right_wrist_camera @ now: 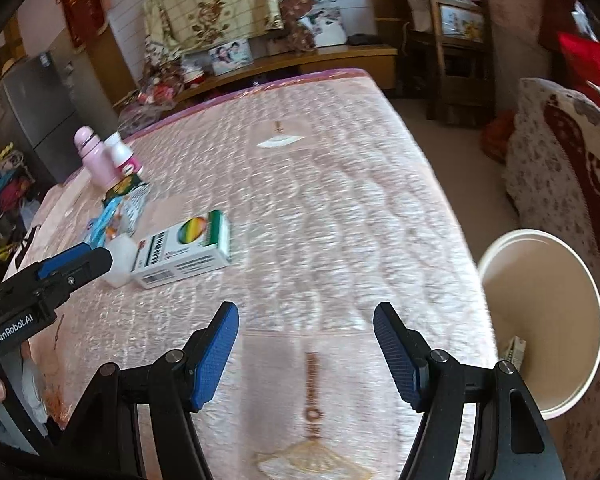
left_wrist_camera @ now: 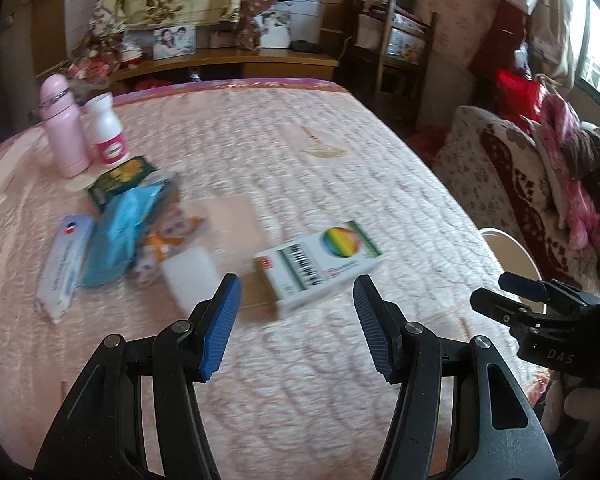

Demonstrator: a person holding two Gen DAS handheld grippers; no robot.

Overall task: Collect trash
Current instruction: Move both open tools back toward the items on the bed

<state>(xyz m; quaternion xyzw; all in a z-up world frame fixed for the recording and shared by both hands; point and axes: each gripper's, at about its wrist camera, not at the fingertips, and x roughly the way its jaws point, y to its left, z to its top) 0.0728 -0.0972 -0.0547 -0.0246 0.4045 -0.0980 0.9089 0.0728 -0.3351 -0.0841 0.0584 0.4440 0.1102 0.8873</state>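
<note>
On the pink quilted bed cover, at ten o'clock in the left wrist view, a pale pink capped bottle stands upright, with a white plastic bottle bearing a pink label touching it on its right. Below these, at nine o'clock, lies a heap of litter: a white flat box with blue print, a crumpled light blue plastic wrapper against it, a dark green packet with yellow flowers above, and a white rectangular block at the heap's lower right. Near centre, a white carton with a rainbow disc and green stripe lies flat, apart from the heap and just beyond the left gripper, whose blue-padded jaws stand spread wide with nothing between them. At four o'clock the right gripper enters the frame; its jaw state cannot be told from that view. In the right wrist view the right gripper is released, jaws wide apart over bare cover, holding nothing. At four o'clock in that view a cream round plastic bin stands on the floor just beside the bed edge, with a small piece of packaging inside.
</note>
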